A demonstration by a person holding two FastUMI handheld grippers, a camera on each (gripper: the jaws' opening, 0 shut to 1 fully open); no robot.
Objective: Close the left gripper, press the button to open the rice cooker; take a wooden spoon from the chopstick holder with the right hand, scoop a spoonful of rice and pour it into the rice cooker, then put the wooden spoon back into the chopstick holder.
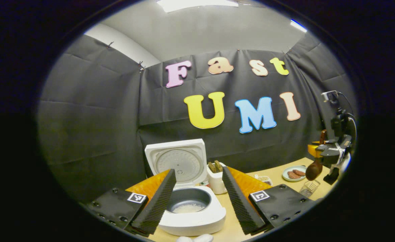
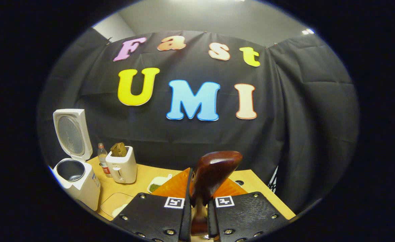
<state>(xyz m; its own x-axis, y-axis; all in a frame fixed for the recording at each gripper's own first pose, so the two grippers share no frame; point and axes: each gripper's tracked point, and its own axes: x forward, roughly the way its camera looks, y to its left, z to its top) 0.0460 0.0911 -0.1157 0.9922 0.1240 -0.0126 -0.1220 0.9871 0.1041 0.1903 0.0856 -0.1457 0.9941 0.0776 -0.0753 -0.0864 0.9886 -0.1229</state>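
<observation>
Black cloth backs a pale wooden table on which the cooker stands with its lid swung up. A little rice is seen on the floor of the inner pot. The holder stands just beside the cooker on its right, with other wooden handles poking out of it.

In the left gripper view, the left gripper is held above the cooker's near rim, its fingers spread wide and nothing between them.

In the right gripper view, the right gripper is seen pinched on the spoon by its handle, both fingers pressed against it. The spoon's long axis runs up and forward along the fingers, bowl uppermost and tilted slightly right. Whether the bowl is loaded cannot be told.

From the right gripper, the cooker and the holder lie well off to the left and farther away, the holder being the nearer. The right gripper is judged the one placed for the next move; a leftward carry is called for.
</observation>
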